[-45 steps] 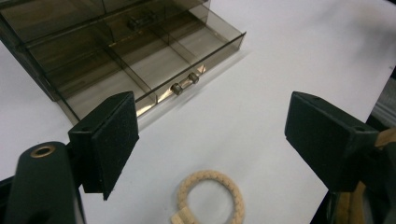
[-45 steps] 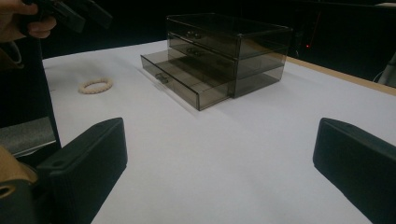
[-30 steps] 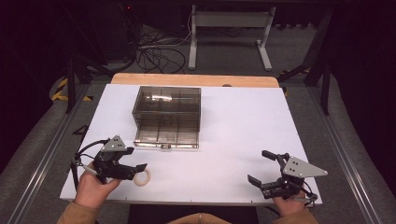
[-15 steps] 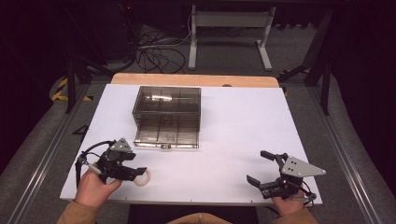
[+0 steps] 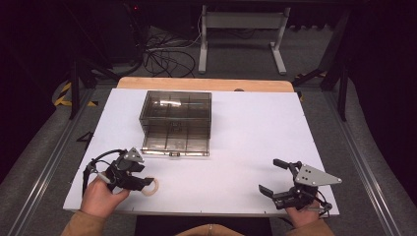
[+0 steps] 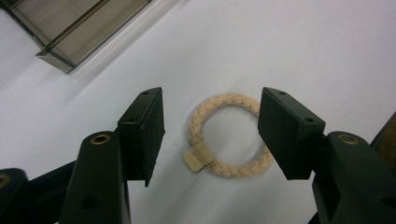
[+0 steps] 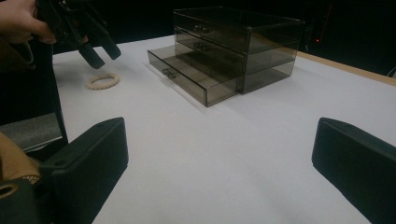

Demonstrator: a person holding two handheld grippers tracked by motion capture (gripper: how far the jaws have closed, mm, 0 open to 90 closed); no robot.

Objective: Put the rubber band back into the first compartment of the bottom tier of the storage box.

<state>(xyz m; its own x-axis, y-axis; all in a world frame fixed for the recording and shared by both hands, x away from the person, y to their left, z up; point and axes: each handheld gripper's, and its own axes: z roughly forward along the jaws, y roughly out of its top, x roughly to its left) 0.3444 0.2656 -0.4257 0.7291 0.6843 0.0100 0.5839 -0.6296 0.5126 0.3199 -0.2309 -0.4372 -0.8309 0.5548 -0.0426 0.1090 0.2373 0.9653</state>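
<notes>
A cream braided rope ring (image 5: 150, 186) with a small tag lies flat on the white table (image 5: 255, 132), near its front left. My left gripper (image 5: 146, 181) is open and points down at the ring (image 6: 224, 100), with one jaw on each side. In the right gripper view those jaws (image 7: 95, 49) hang just above the ring (image 7: 100, 84), apart from it. A smoky clear drawer box (image 5: 176, 118) stands behind, its bottom drawer (image 7: 187, 79) pulled out. My right gripper (image 5: 270, 175) is open over bare table at the front right, holding nothing.
A wooden strip (image 5: 206, 84) runs along the table's far edge. Cables (image 5: 167, 56) and a metal stand (image 5: 241, 34) are on the floor beyond. A corner of the open drawer (image 6: 79, 32) lies close to the left gripper.
My left gripper has edged right and tipped down, so its jaws now straddle the ring. The ring, the box and my right gripper have hardly moved.
</notes>
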